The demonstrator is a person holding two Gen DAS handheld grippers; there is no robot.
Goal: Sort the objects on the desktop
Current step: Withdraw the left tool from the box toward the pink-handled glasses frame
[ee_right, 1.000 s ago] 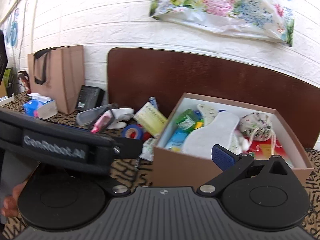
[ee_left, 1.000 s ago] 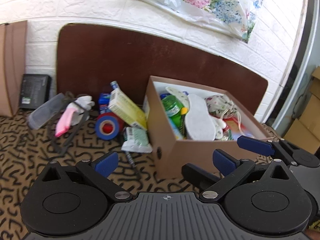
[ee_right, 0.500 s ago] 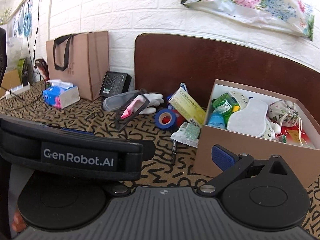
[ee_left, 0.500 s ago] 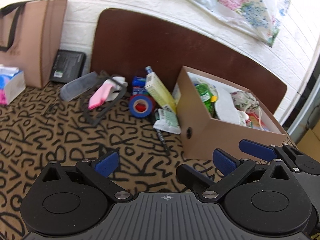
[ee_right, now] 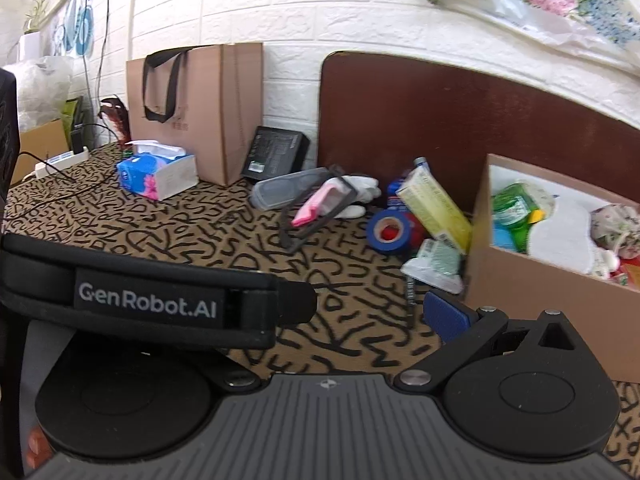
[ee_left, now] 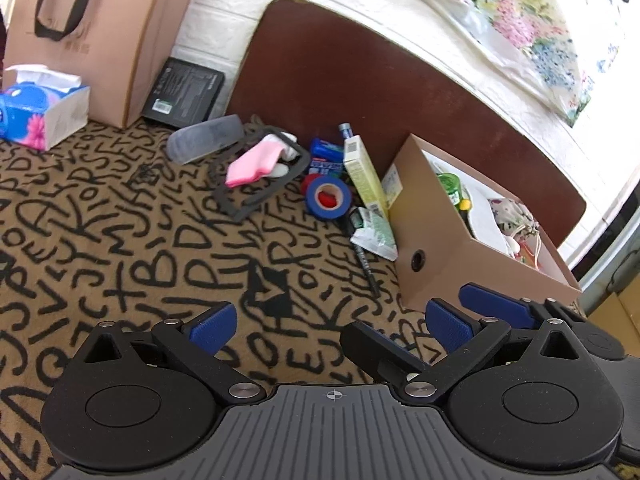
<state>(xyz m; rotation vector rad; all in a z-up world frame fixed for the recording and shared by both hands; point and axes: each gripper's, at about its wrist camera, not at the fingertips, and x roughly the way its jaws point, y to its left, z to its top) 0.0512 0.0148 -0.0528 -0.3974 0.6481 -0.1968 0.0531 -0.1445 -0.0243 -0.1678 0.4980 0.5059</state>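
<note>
Step, as judged: between picks; both tongs hang empty over the near table point(ee_left: 120, 240).
Left tongs point(ee_left: 328, 324): released, jaws wide.
Right tongs point(ee_right: 446, 316): one pad seen, the other hidden by a strap; state cannot be told.
Box point(ee_left: 448, 264): right, part filled.
Loose pile: tape point(ee_left: 329, 198), carton point(ee_left: 365, 178), packet point(ee_left: 376, 236), pen point(ee_left: 366, 264), just left of box.
Next: reach far-right to pile.
Room: open near and left; box wall crowds the right.
</note>
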